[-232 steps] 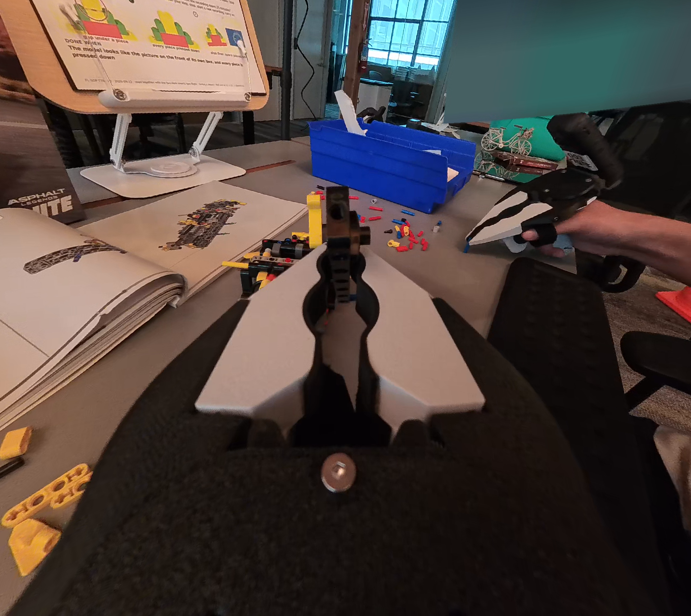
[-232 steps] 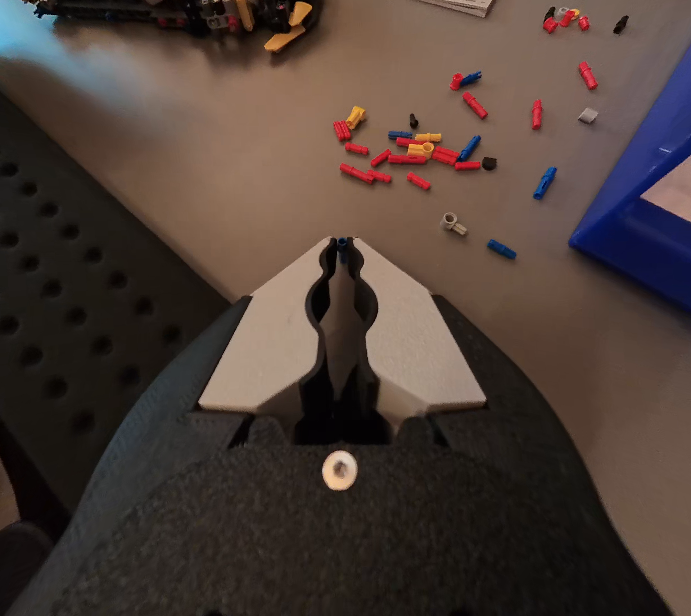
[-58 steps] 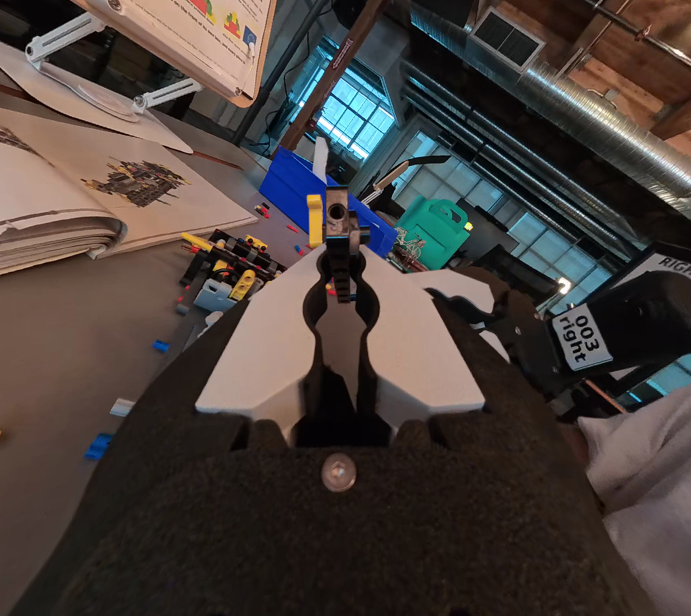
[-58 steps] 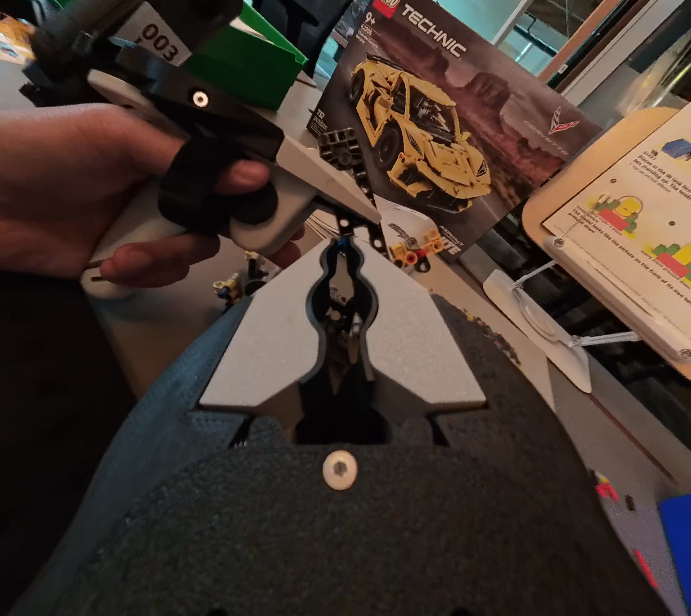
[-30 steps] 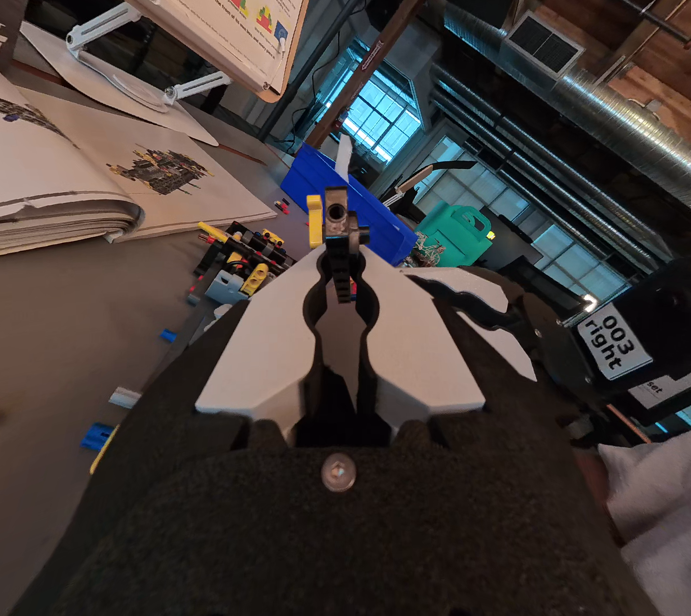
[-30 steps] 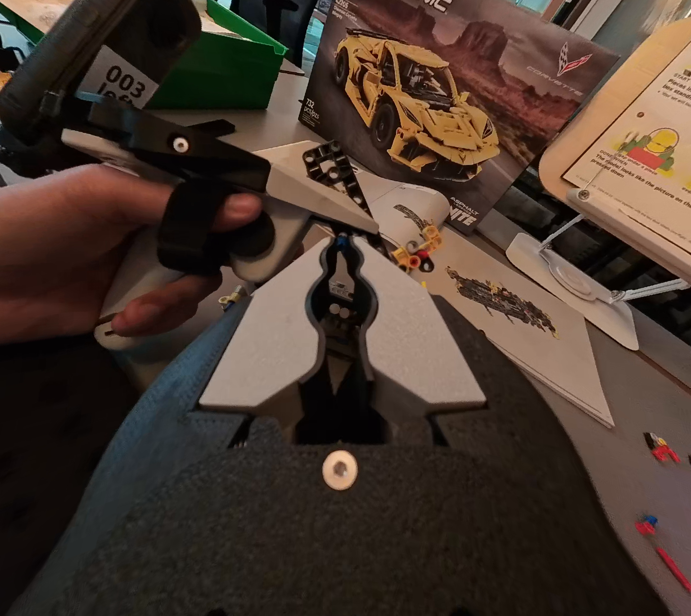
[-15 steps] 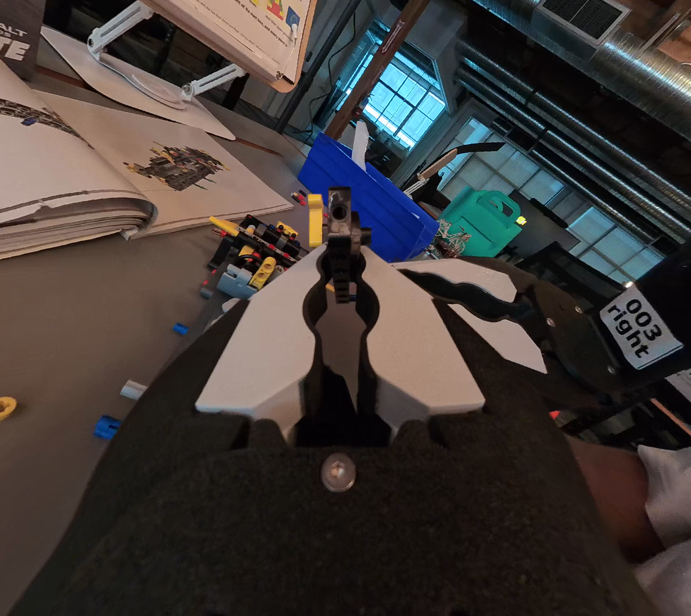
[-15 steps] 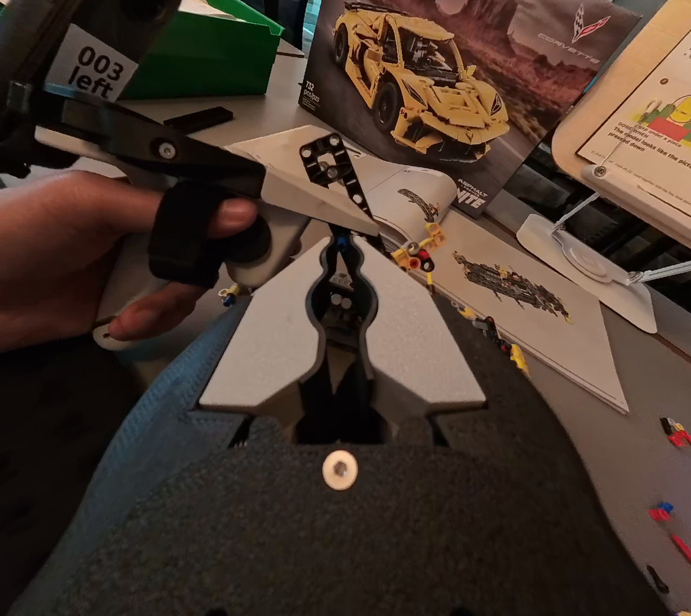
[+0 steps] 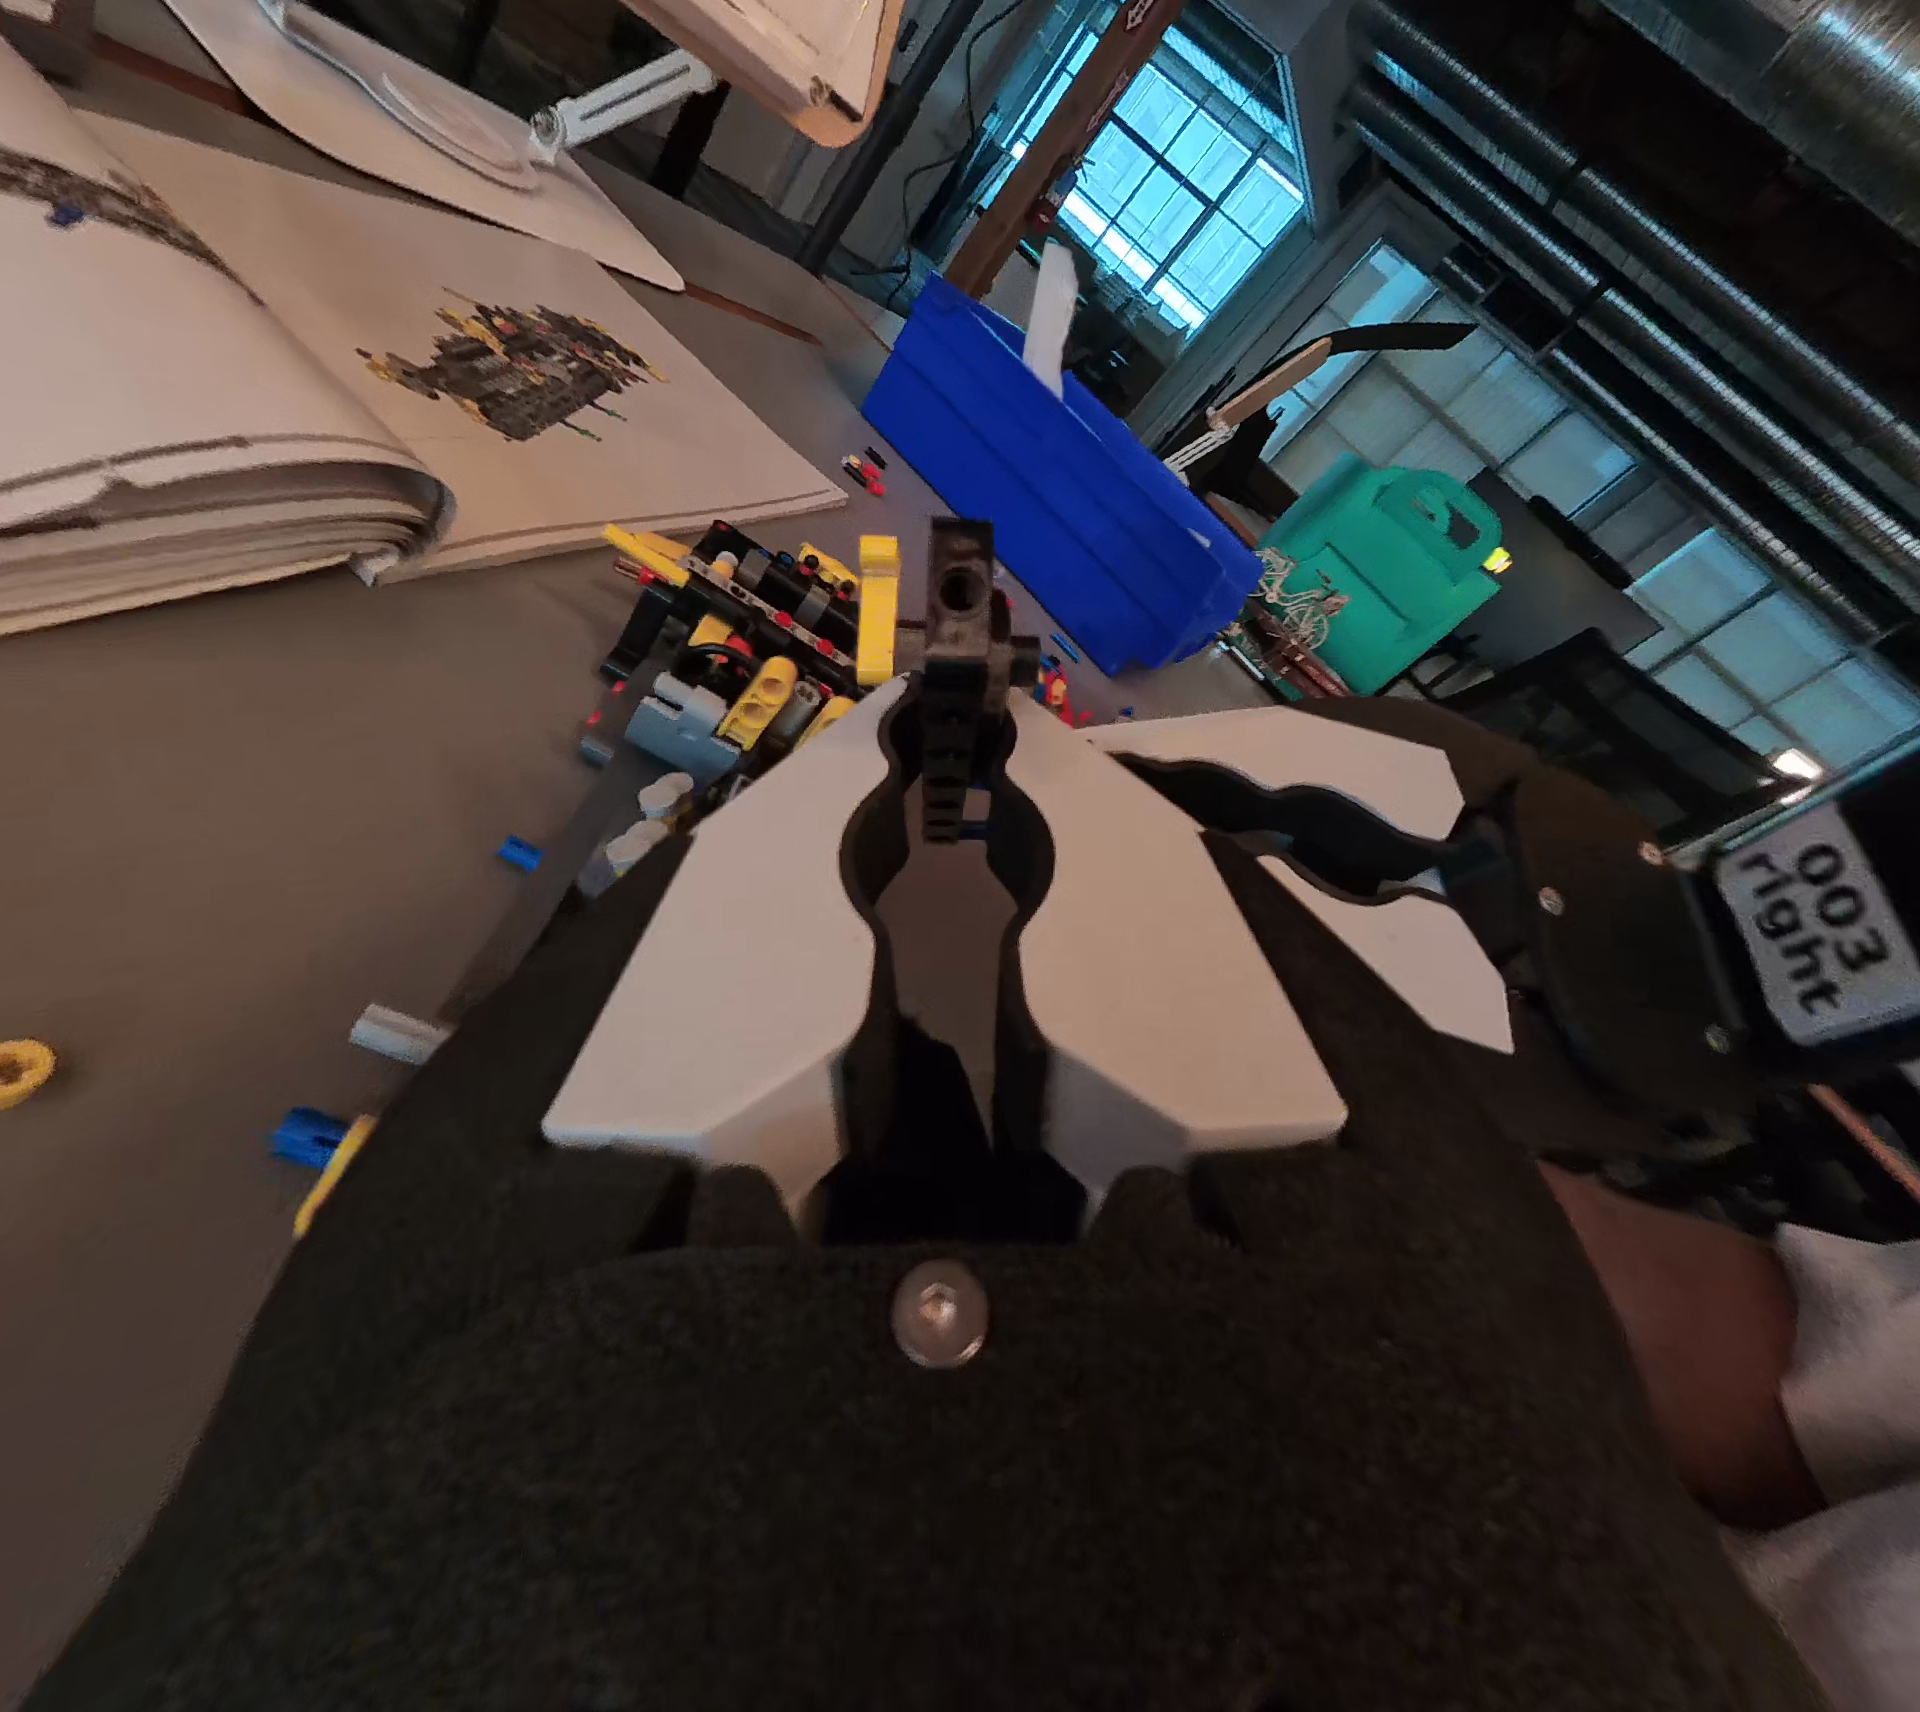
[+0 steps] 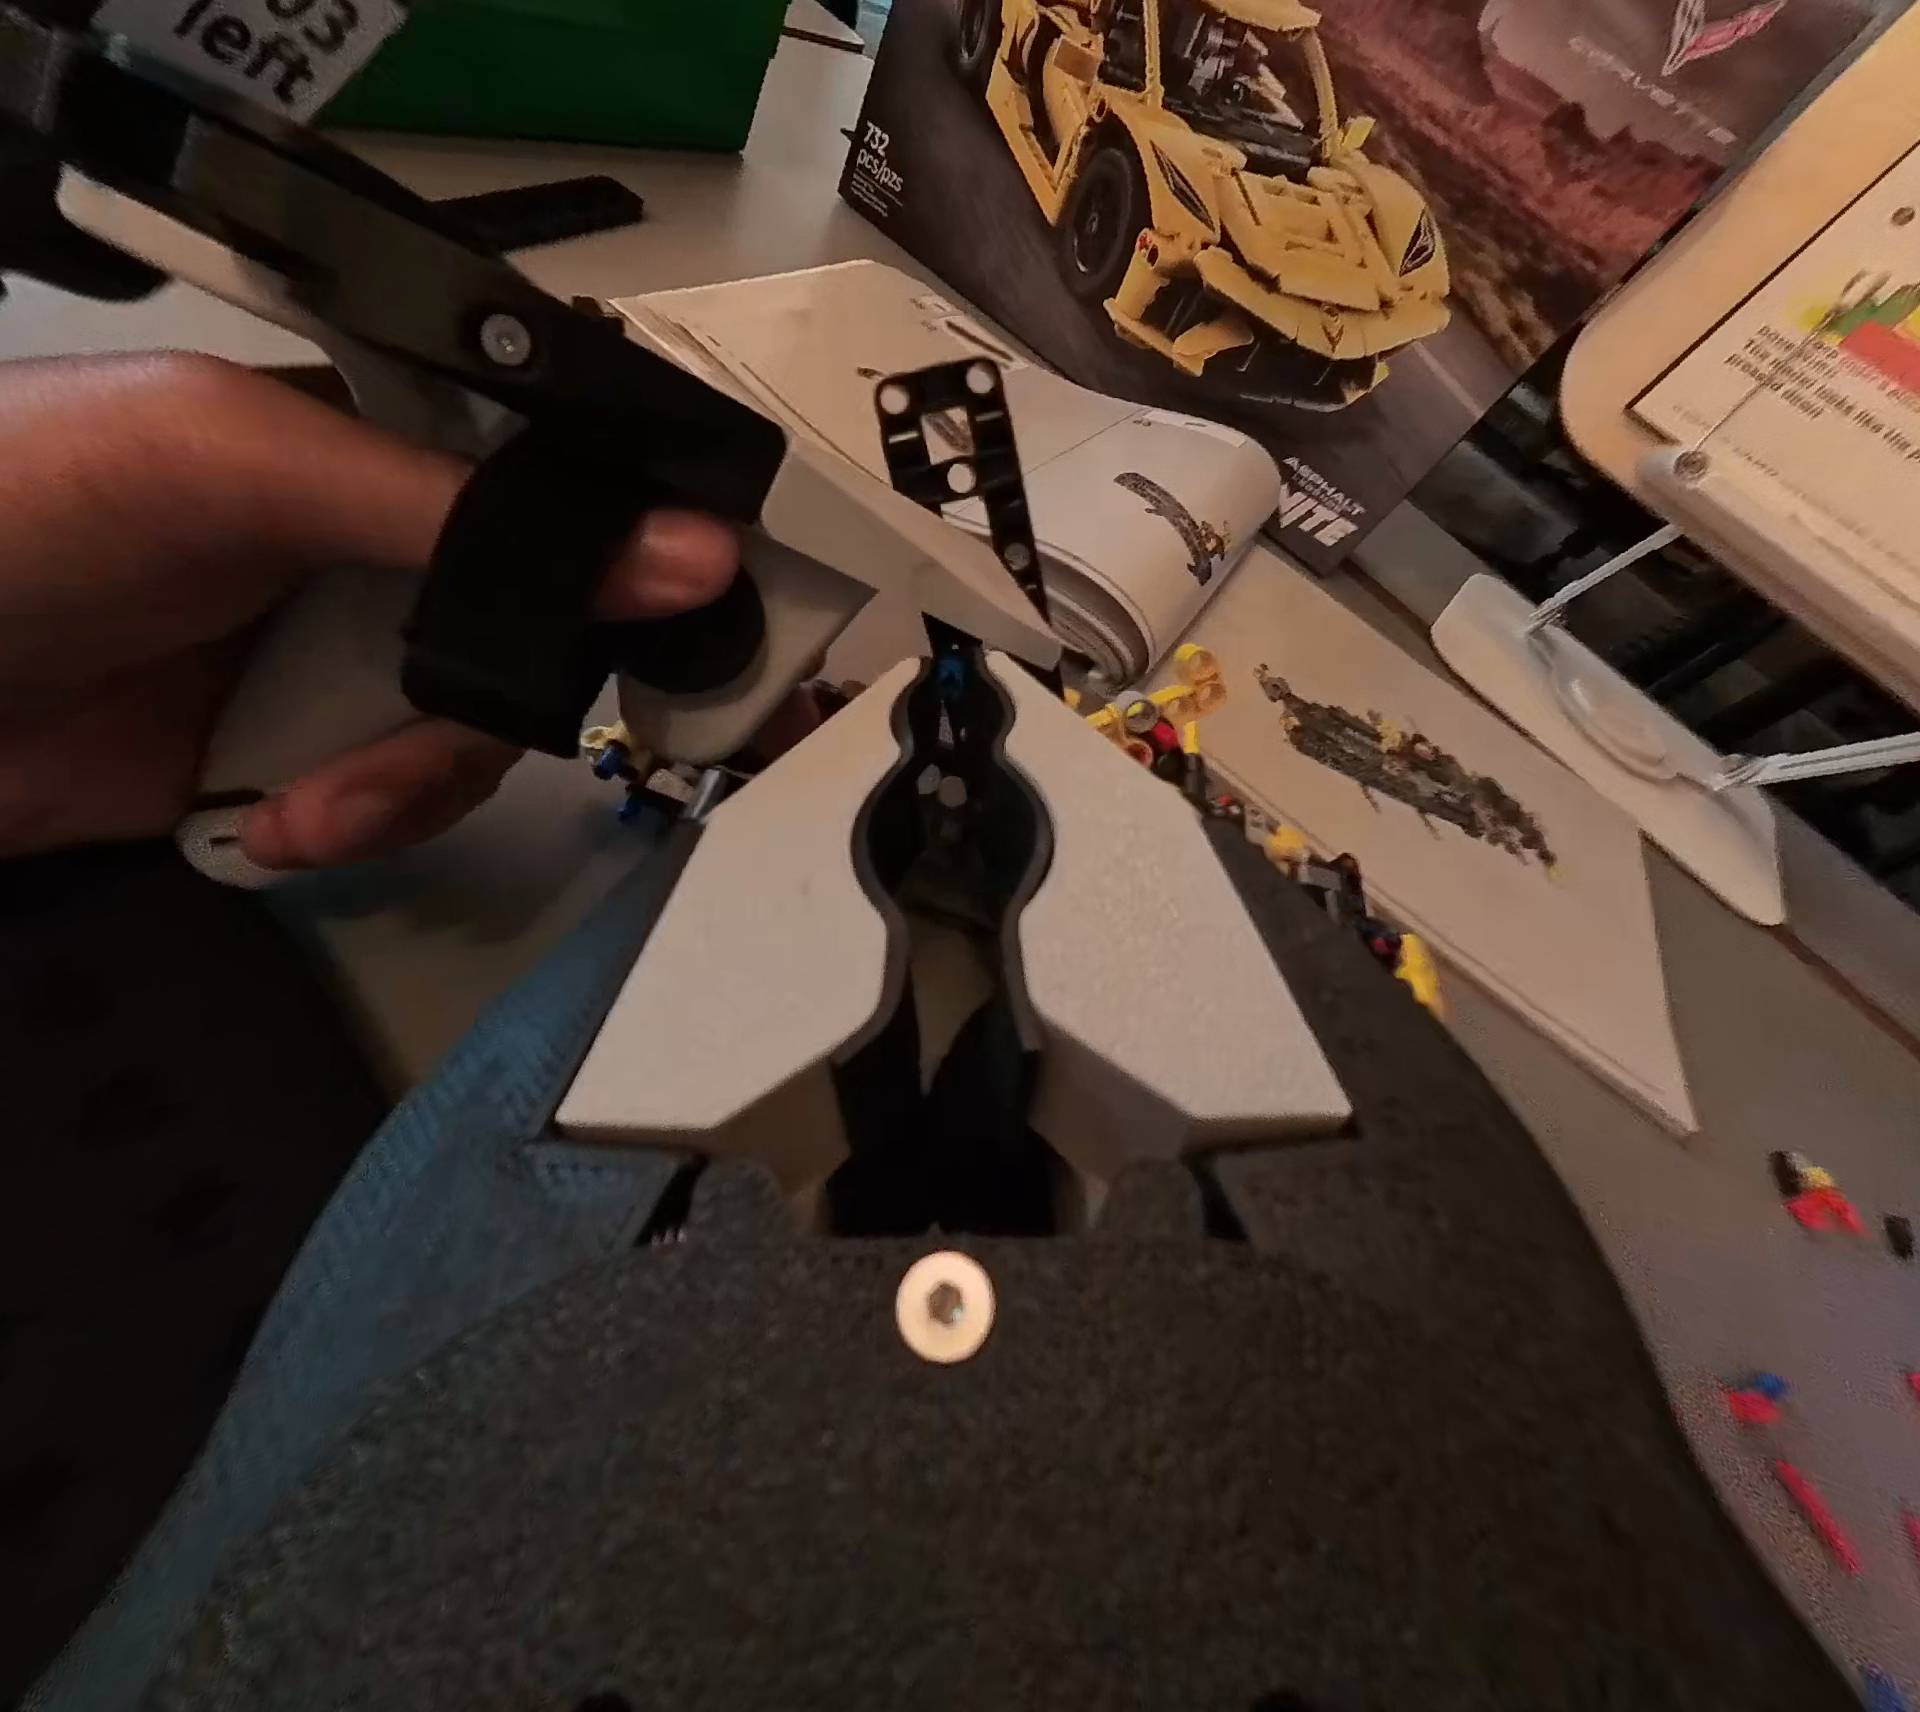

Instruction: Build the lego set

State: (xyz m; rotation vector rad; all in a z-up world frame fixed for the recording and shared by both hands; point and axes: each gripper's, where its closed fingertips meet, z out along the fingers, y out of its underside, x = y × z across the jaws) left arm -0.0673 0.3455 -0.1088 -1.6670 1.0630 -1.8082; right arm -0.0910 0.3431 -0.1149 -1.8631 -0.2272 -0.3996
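Note:
My left gripper is shut on a black wedge-shaped Technic panel, held up above the table; the panel also shows in the right wrist view, sticking out of the left gripper. My right gripper is shut on a small blue pin, whose tip sits just under the panel's narrow end. The right gripper also shows beside my left one. The half-built black and yellow model lies on the grey table beyond them.
An open instruction booklet lies at the left, a blue bin stands behind the model. The set's box, a green bin and a stand with a sheet are at the back. Loose small pieces lie scattered. The tips of both grippers are at nearly the same place.
Both grippers rose from the table and came together. Over the last second the views tilted down toward the table, and the blue pin stays at the panel's narrow end.

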